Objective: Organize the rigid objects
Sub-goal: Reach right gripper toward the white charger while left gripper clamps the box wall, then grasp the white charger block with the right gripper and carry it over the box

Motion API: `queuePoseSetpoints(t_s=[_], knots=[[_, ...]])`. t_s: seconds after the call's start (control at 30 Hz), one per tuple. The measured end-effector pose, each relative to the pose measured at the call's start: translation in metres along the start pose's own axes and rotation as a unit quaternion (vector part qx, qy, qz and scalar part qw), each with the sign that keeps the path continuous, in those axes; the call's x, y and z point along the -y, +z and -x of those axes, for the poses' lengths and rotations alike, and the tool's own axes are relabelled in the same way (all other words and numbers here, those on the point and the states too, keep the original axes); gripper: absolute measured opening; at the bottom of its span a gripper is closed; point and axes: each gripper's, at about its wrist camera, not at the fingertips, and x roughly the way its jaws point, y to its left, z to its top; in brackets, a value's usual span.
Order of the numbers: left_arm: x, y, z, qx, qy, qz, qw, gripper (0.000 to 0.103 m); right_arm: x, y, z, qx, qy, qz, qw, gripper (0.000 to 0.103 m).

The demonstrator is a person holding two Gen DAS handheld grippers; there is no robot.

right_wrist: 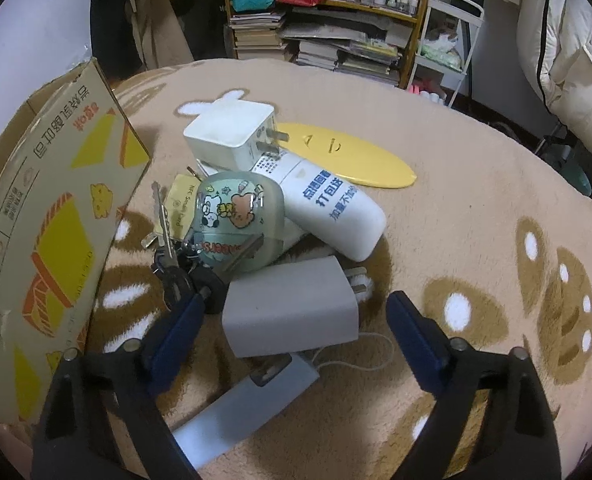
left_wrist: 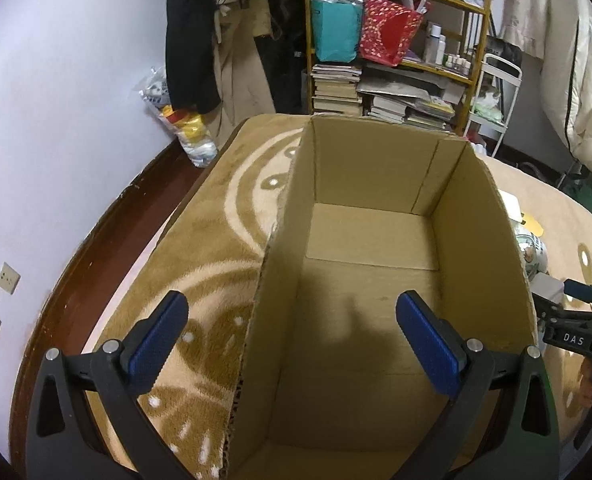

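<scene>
An empty cardboard box (left_wrist: pixel 371 240) stands on the tan rug, and my left gripper (left_wrist: pixel 292 320) hangs open over its left wall with nothing between its fingers. In the right wrist view, the box's printed outer wall (right_wrist: pixel 56 216) is on the left. A pile of small objects lies beside it: a grey charger (right_wrist: pixel 288 304), a cartoon-printed case (right_wrist: pixel 236 220), a bunch of keys (right_wrist: pixel 168 248), a white charger (right_wrist: pixel 232 132), a white power bank (right_wrist: pixel 331 208), a yellow oval plate (right_wrist: pixel 347 152) and a grey-blue block (right_wrist: pixel 248 400). My right gripper (right_wrist: pixel 296 316) is open, straddling the grey charger.
The patterned rug (right_wrist: pixel 495 240) spreads to the right of the pile. A wooden shelf (left_wrist: pixel 395 60) with books, bags and bottles stands behind, next to a white rack (right_wrist: pixel 443 40). Dark floor and a white wall (left_wrist: pixel 56 120) lie left of the rug.
</scene>
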Motion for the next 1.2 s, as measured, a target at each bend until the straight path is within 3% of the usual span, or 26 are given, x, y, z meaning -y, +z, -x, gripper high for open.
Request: queuePoseSetpoints(t_s=[0.17, 0.27, 0.33, 0.47, 0.53, 0.63, 0.8, 1.2], knots=[[0.001, 0.0, -0.002, -0.012, -0.009, 0.005, 0.9999, 0.09, 0.002, -0.001, 0.002, 0.01, -0.011, 0.005, 1.0, 0.085], [0.004, -0.003, -0.006, -0.028, -0.01, -0.001, 0.9996, 0.076, 0.001, -0.002, 0.001, 0.001, -0.01, 0.008, 1.0, 0.079], [0.007, -0.006, -0.01, -0.045, -0.019, -0.003, 0.9988, 0.056, -0.001, -0.003, 0.0, -0.002, -0.007, 0.012, 1.0, 0.075], [0.004, -0.01, -0.014, -0.064, -0.027, 0.022, 0.9973, 0.048, -0.003, -0.004, 0.004, 0.011, -0.008, 0.02, 1.0, 0.074], [-0.001, -0.011, -0.014, -0.071, -0.037, 0.042, 0.9959, 0.034, -0.004, -0.003, 0.006, 0.011, -0.006, 0.02, 1.0, 0.069], [-0.008, -0.016, -0.019, -0.09, -0.059, 0.068, 0.9918, 0.022, -0.006, -0.005, 0.006, 0.007, -0.004, 0.024, 1.0, 0.066], [-0.002, -0.02, -0.02, -0.089, -0.03, 0.05, 0.9943, 0.015, -0.007, -0.005, 0.007, 0.004, -0.002, 0.025, 1.0, 0.066], [-0.006, -0.019, -0.01, -0.063, 0.006, 0.044, 0.997, 0.014, -0.009, -0.013, 0.037, 0.017, 0.009, 0.011, 1.0, 0.065]])
